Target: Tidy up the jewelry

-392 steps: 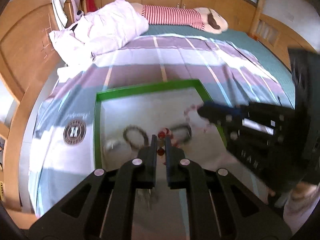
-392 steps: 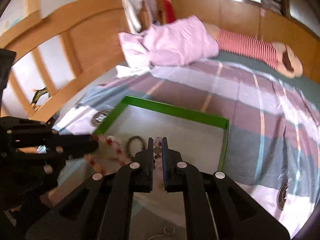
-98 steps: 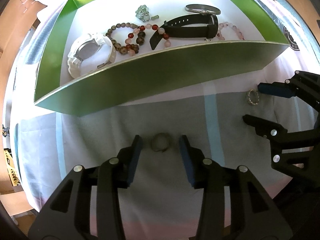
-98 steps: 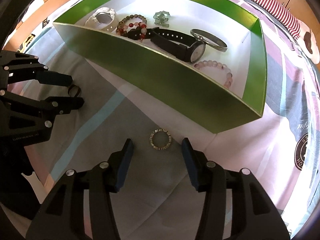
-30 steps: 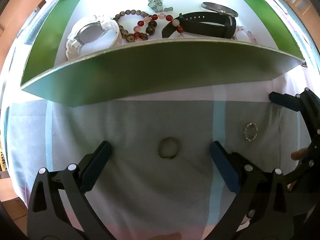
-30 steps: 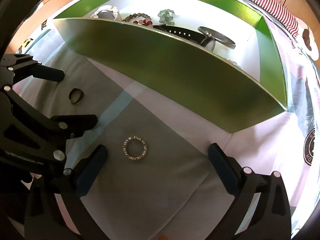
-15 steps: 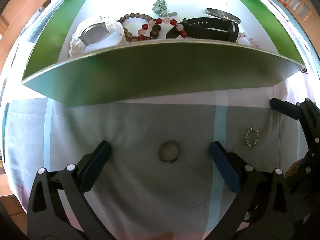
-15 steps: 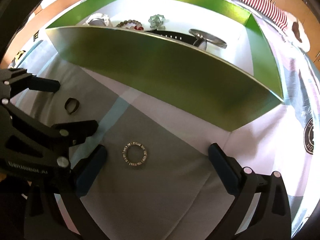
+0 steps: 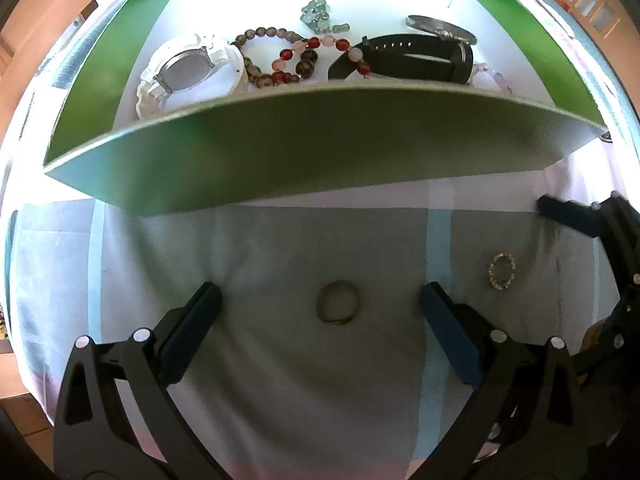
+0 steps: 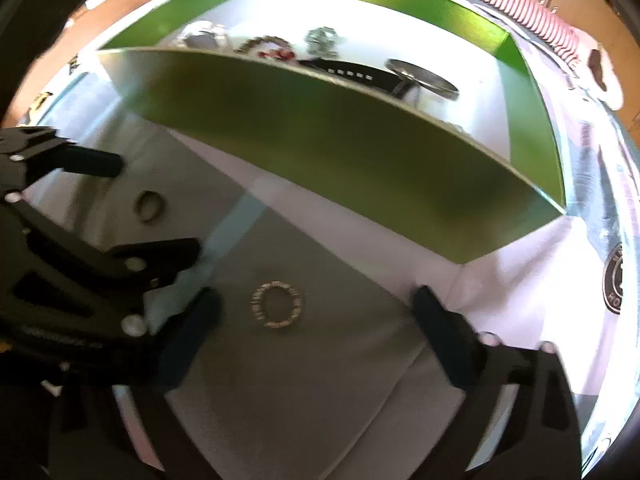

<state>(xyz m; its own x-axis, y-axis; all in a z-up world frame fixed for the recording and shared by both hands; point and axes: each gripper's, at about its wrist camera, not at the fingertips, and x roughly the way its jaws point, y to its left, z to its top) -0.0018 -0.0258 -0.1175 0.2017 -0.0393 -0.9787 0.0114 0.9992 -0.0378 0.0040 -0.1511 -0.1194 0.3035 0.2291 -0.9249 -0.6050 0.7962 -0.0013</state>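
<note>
A green box point(image 9: 304, 156) with a white floor lies on the bedsheet; it also shows in the right wrist view point(image 10: 320, 128). Inside lie a white watch point(image 9: 188, 70), bead bracelets point(image 9: 288, 60), a black watch point(image 9: 416, 62), a metal bangle point(image 9: 440, 30) and a pale green bead cluster point(image 9: 320, 16). A plain dark ring point(image 9: 337, 307) lies on the sheet between the fingers of my open left gripper point(image 9: 320, 316). A sparkly ring point(image 10: 277, 306) lies between the fingers of my open right gripper point(image 10: 316, 320). Both grippers are empty.
The box's near wall stands between the rings and the box floor. The right gripper shows at the right edge of the left wrist view point(image 9: 600, 264), the left gripper at the left of the right wrist view point(image 10: 80, 232). A striped pillow point(image 10: 532, 28) lies beyond.
Both grippers have dropped lower towards the sheet, each still wide open around its ring. The rings have not moved.
</note>
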